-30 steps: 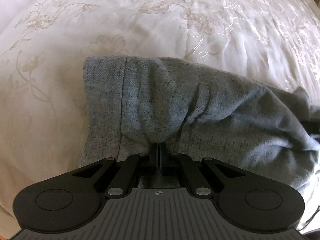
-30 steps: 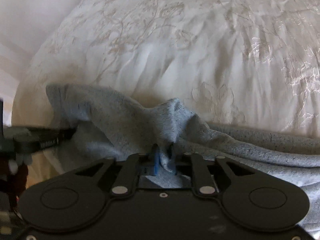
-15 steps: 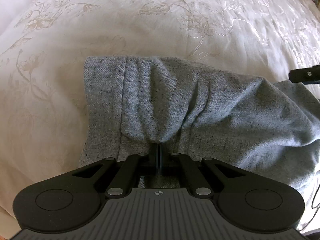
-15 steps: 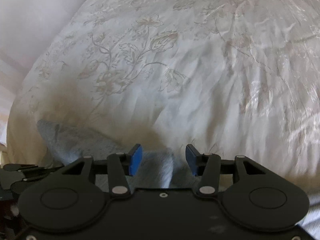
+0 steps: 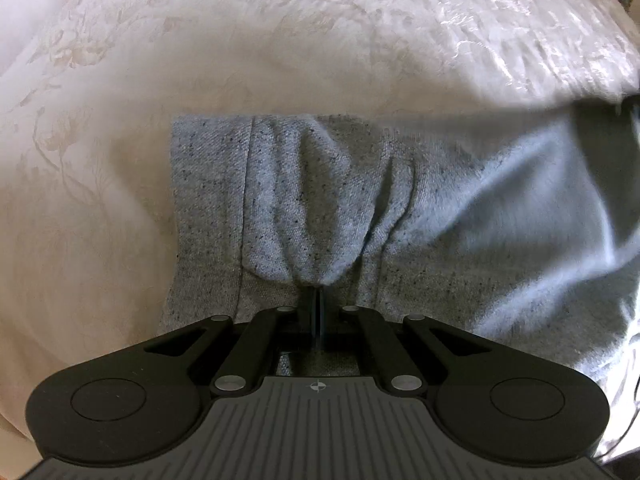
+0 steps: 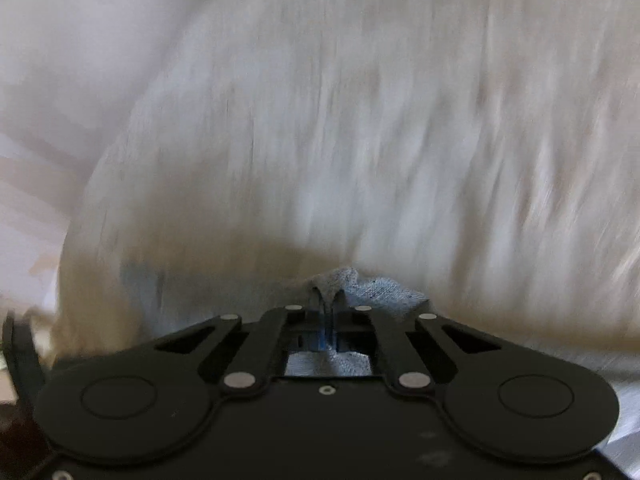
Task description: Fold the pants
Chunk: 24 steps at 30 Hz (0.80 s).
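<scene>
both wrist views look closely down over pants [image 5: 360,200].

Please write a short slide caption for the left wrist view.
Left gripper shut on bunched grey pants lying on a cream floral bedspread.

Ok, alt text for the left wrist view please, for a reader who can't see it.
The left gripper, shut, pinches a bunched fold of grey speckled pants lying on a cream floral-embroidered bedspread. The fabric spreads wide to the right, where it is blurred, and its straight edge sits at the left.
</scene>
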Motion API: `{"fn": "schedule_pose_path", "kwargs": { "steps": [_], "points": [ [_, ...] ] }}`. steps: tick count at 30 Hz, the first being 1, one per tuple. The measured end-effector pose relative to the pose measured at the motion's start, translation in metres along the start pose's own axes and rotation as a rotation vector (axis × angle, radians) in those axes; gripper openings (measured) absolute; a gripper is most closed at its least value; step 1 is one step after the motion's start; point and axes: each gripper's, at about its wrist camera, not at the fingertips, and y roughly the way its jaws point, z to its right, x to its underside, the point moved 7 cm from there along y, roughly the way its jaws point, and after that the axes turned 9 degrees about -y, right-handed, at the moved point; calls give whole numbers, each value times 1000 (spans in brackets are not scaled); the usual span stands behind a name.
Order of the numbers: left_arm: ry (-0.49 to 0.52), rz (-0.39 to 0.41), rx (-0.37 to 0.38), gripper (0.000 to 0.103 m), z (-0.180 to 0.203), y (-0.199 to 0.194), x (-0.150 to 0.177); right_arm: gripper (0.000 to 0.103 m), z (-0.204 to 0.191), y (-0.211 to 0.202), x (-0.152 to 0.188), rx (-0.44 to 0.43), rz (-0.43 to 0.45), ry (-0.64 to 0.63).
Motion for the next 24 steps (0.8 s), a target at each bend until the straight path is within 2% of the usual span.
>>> {"fn": "schedule_pose_path", "kwargs": {
  "steps": [2, 5, 10, 13, 14, 15, 18, 20, 22, 24],
  "points": [
    [34, 21, -7, 3, 3, -3, 3, 3, 2, -6, -24, 7, 71, 20],
    [89, 32, -28, 3, 8, -4, 6, 3, 6, 22, -40, 49, 29, -18],
    [82, 22, -21, 3, 6, -7, 8, 3, 17, 70, -41, 87, -65, -42],
    [135, 5, -28, 3, 7, -12, 12, 8, 24, 86, -39, 110, -84, -23],
    [147, -2, -30, 3, 8, -17, 11, 22, 25, 84, -42, 136, -69, -17],
    [142, 0, -25, 3, 8, -25, 8, 31, 24, 81, -47, 160, -53, -9],
    [99, 64, 9, 3, 8, -47, -11, 31, 16, 52, -55, 202, 42, -32],
    [84, 104, 16, 3, 8, -52, -26, 31, 5, 27, -51, 198, 90, -65],
    [66, 105, 19, 3, 7, -43, -39, 31, -6, 10, -38, 172, 96, -95],
    [58, 103, 13, 3, 7, -31, -47, 31, -16, 2, -15, 156, 62, -116]
  ]
}}
